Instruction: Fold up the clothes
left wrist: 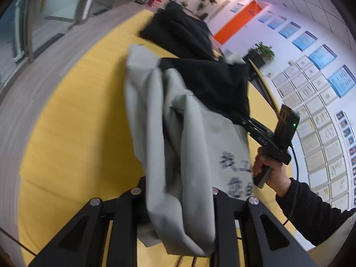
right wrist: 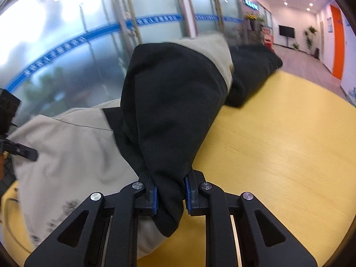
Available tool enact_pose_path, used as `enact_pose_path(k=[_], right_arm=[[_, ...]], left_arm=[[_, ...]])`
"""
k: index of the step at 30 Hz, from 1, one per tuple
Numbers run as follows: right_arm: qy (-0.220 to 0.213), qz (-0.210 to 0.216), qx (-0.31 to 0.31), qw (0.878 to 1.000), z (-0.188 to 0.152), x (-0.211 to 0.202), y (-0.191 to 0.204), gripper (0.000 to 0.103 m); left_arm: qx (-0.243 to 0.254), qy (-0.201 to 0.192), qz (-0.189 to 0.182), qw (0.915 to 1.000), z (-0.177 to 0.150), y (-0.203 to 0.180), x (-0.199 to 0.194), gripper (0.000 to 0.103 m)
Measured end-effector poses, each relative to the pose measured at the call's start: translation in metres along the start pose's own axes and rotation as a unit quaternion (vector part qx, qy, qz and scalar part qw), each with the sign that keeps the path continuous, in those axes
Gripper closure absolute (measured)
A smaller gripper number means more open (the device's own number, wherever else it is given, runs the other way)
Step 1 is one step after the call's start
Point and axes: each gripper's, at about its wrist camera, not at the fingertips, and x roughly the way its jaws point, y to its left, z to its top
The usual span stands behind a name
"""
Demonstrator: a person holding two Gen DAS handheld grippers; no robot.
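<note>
I hold the shirt (left wrist: 184, 146) up off the yellow surface (left wrist: 73, 115), right tongs (right wrist: 170, 197) pinching its black part, left tongs (left wrist: 178, 202) probably pinching grey (cloth hides them), and next I must lay it flat.

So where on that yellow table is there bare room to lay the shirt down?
Bare table lies right of the shirt, and on its far side. The far end is crowded by a black bundle.

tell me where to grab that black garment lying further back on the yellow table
Take the black garment at its near rounded end, where it overhangs onto the yellow table. Come low from the bare table side on the right; the held grey-and-black shirt blocks the left.
</note>
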Motion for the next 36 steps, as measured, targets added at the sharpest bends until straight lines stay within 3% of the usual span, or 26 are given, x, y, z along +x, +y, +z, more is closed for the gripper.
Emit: enact_pose_path(k=[6,9,11,15,20,24,28,33,36], right_arm=[[0.028,-0.003,-0.024,0.999,0.017,0.020,0.001,0.084],[0.045,-0.010,-0.037,0.998,0.018,0.021,-0.003,0.076],[0.051,-0.019,-0.049,0.997,0.016,0.021,-0.006,0.071],[0.048,-0.027,-0.084,0.995,0.020,0.007,0.002,0.046],[0.042,-0.018,-0.133,0.990,0.017,-0.043,0.006,0.035],[0.021,0.008,-0.152,0.988,0.025,-0.104,0.030,0.015],[0.036,0.030,-0.159,0.986,0.009,-0.153,0.061,0.013],[0.031,0.026,-0.156,0.987,-0.014,-0.191,0.108,0.013],[0.030,0.006,-0.155,0.988,-0.032,-0.211,0.127,0.011]], left_arm=[[0.024,0.017,0.023,0.9993,-0.005,-0.006,0.016,0.073],[0.034,0.029,0.037,0.9983,-0.009,-0.007,0.026,0.054],[0.054,0.033,0.038,0.9973,-0.011,-0.001,0.023,0.032],[0.100,0.037,0.059,0.9926,-0.011,0.009,0.016,0.024],[0.105,0.001,0.070,0.9920,-0.031,0.000,-0.024,0.023],[0.102,-0.051,0.103,0.9881,-0.064,-0.012,-0.089,0.021],[0.068,-0.115,0.158,0.9783,-0.100,-0.052,-0.133,0.014],[0.085,-0.146,0.188,0.9676,-0.145,-0.127,-0.151,0.012],[0.096,-0.179,0.207,0.9571,-0.170,-0.168,-0.145,0.001]])
